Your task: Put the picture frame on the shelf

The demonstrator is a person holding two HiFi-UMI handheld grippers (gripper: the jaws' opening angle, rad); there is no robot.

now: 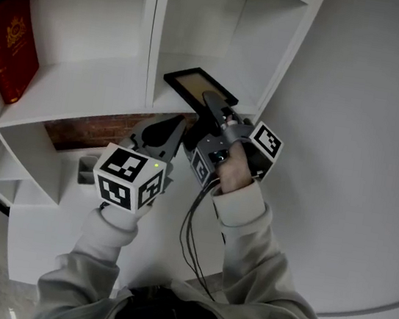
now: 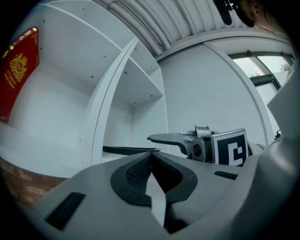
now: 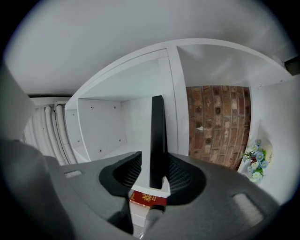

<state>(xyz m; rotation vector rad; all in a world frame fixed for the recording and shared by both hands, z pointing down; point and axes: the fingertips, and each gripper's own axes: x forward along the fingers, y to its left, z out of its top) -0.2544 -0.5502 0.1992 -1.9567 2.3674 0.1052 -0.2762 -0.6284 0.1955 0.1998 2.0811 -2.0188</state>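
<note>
The black picture frame [image 1: 195,87] with a tan inside lies flat on the white shelf [image 1: 91,90], in the compartment right of the upright divider. My right gripper [image 1: 212,103] reaches over its near corner. In the right gripper view the frame's edge [image 3: 157,140] stands between the jaws of my right gripper [image 3: 157,169], which is open, with a gap showing on the left side. My left gripper [image 1: 179,124] hovers just below the shelf board, shut and empty; its tips [image 2: 151,155] meet. From there the frame [image 2: 124,150] shows edge-on.
A red book [image 1: 10,41] leans in the left compartment. Red brick wall [image 1: 92,131] shows behind the lower opening. A small bunch of flowers [image 3: 255,164] sits at the far right. A curved white wall [image 1: 365,143] borders the shelf on the right.
</note>
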